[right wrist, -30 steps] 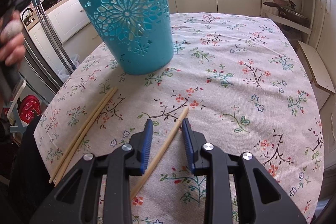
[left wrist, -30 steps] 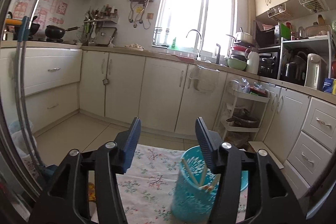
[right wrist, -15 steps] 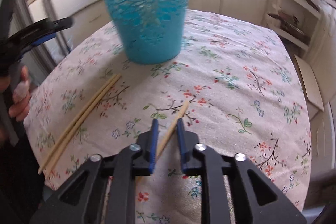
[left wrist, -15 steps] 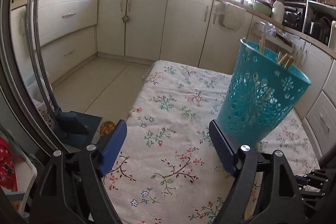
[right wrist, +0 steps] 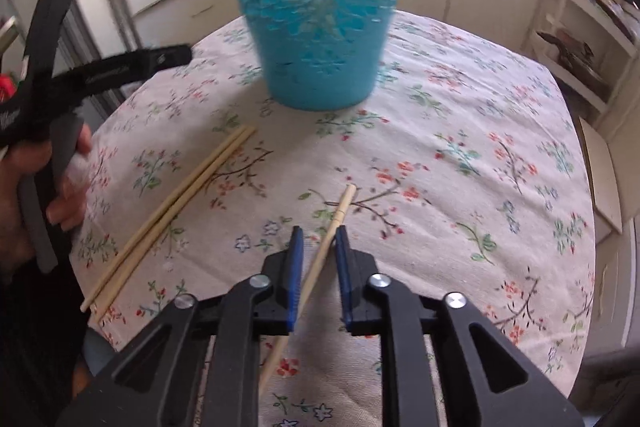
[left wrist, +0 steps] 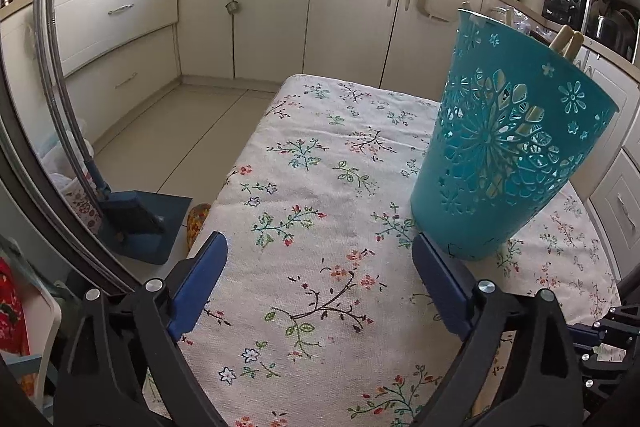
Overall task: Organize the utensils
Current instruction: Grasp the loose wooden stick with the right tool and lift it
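Left gripper (left wrist: 320, 267) opening, blue ribbed pads wide apart over flowered woven tablecloth (left wrist: 320, 155), nothing between. Two slim bamboo chopsticks (right wrist: 168, 211) flat, side by side. Right gripper (right wrist: 319, 241) closing around one round chopstick (right wrist: 328, 239). Behind, perforated teal plastic holder (left wrist: 504, 155), tapered, holding more sticks.

both grippers are matte black plastic frames with triangular cut-outs and round silver screws at the joints. the right gripper (right wrist: 319, 239) and the left gripper (left wrist: 320, 263) carry flat blue pads. the left hand (right wrist: 44, 195) squeezes a grey-padded black handle.
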